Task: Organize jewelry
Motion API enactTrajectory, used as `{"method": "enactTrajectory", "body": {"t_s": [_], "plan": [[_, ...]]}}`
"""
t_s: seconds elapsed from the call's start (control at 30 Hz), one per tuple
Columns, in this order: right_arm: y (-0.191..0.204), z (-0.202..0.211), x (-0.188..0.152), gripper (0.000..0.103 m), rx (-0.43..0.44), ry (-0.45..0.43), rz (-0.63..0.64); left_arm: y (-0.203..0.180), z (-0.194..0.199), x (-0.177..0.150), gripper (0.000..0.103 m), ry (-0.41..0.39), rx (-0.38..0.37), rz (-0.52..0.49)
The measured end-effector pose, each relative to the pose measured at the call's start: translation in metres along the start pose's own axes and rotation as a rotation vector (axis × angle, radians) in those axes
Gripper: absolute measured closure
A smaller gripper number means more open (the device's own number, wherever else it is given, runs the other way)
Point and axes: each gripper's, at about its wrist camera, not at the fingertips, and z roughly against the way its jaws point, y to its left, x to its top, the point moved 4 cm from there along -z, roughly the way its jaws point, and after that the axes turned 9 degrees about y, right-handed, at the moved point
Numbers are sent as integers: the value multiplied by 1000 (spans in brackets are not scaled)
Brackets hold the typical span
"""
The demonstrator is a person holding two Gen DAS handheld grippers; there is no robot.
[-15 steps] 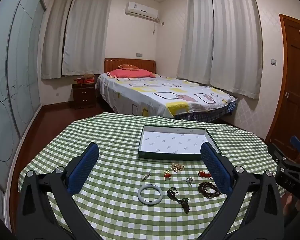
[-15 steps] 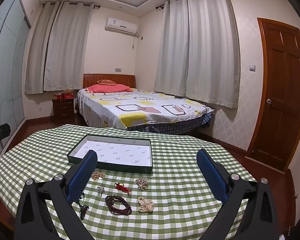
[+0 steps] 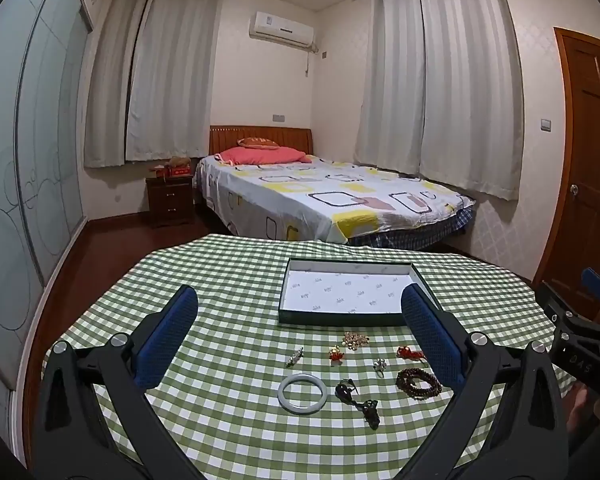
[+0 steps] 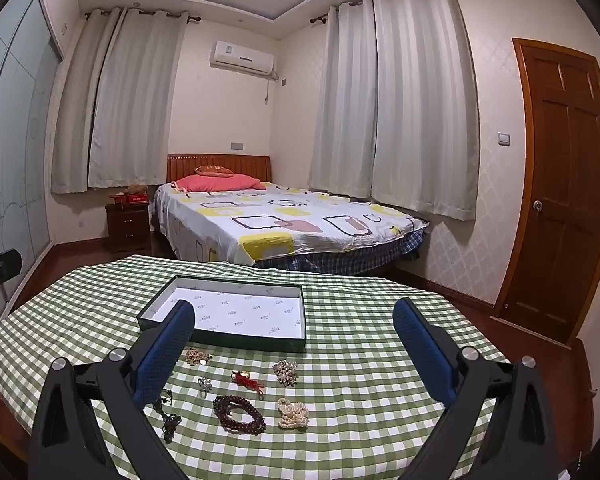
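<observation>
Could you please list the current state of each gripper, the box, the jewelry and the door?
left gripper: open, holding nothing.
right gripper: open, holding nothing.
box: lidless, empty.
white bangle: lying flat on the tablecloth.
dark bead bracelet: coiled, outside the box.
door: closed.

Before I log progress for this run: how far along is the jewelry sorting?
Nothing is done: the tray holds no jewelry. Nothing is in hand; the left gripper and right gripper are open. All pieces remain on the tablecloth, including the pale bangle and dark bead bracelet.
</observation>
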Motion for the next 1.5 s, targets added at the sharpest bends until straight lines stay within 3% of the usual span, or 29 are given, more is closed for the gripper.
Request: {"method": "enactTrajectory", "body": {"t_s": [1.5], "plan": [[2, 2, 1, 6, 3, -7, -2, 0, -8, -14, 4, 11, -15, 2]]}}
